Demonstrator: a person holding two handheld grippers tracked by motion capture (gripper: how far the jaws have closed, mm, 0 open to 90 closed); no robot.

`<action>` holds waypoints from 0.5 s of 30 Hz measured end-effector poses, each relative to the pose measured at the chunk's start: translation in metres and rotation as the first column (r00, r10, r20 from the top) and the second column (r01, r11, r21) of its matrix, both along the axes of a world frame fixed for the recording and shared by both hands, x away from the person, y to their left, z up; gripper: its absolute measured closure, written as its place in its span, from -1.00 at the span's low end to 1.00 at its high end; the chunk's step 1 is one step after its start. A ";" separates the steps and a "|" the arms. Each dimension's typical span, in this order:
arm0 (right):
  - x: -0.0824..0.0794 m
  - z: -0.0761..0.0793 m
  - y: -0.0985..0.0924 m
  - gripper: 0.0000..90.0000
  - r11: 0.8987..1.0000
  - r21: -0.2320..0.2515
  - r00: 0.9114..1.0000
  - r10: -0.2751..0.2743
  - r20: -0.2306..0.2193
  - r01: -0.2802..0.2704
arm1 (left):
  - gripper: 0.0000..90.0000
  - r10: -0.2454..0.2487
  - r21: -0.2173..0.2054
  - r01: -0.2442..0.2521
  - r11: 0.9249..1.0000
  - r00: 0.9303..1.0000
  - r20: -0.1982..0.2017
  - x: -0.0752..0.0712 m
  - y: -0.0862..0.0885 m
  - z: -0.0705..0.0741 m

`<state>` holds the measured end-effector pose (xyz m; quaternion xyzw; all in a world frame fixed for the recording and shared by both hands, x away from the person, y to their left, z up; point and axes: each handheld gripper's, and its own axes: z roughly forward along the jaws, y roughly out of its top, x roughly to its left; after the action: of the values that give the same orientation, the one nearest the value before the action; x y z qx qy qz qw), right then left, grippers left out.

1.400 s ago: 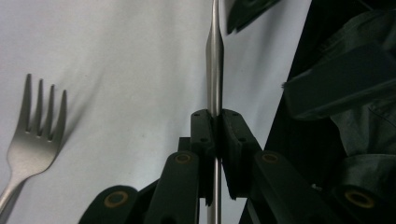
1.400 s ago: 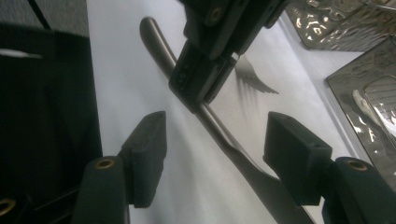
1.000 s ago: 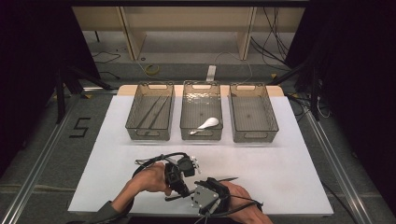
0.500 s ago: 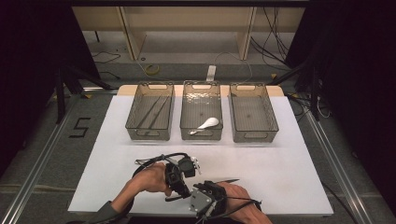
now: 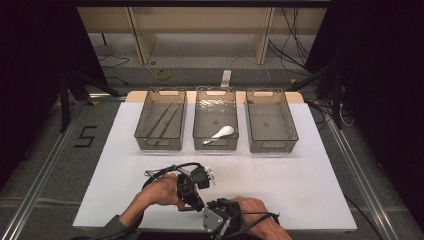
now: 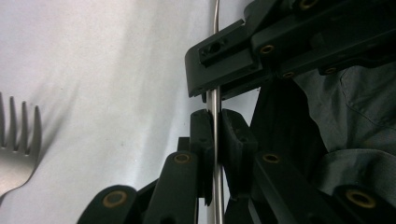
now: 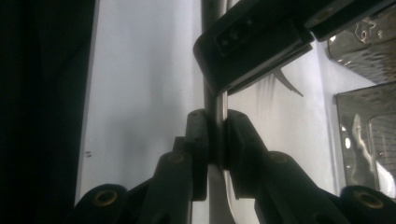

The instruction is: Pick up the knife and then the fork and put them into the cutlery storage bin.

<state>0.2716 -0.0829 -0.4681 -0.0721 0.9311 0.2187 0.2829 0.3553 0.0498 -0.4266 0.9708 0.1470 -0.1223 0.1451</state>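
Metal utensil handle (image 6: 215,100) clamped by left gripper (image 6: 214,128) and just-closed right gripper (image 7: 215,128); fork (image 6: 18,149) nearby.

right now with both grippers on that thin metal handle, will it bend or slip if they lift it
Probably stiff: the metal handle runs straight between both grips. Its polished, narrow surface could slip or twist in the left gripper and right gripper, whose jaws have just been closing onto it. It looks light.

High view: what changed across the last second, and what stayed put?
The right tool drew in toward the left tool, and its jaws have just been closing; they now pinch the thin metal handle that the left tool already clamps. The left hand stayed put. The three bins, the white spoon and the fork on the table did not move.
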 end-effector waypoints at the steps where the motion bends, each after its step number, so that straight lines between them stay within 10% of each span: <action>1: 0.000 0.001 -0.001 0.81 1.000 -0.004 1.000 0.012 0.004 -0.012 | 0.84 0.008 -0.006 -0.008 1.000 1.000 -0.001 0.000 0.000 0.000; 9: 0.004 0.003 -0.004 0.83 1.000 -0.001 1.000 0.011 -0.020 -0.011 | 0.78 0.031 -0.036 -0.031 0.999 0.999 0.007 0.003 0.002 0.003; 15: 0.015 0.001 -0.016 0.83 0.999 -0.009 0.999 -0.038 -0.034 0.038 | 0.34 0.106 -0.114 -0.098 0.989 0.992 0.065 0.008 0.012 0.019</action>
<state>0.2868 -0.0989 -0.4675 -0.0519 0.9379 0.2106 0.2707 0.3637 0.0622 -0.4080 0.9562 0.1843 -0.0880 0.2097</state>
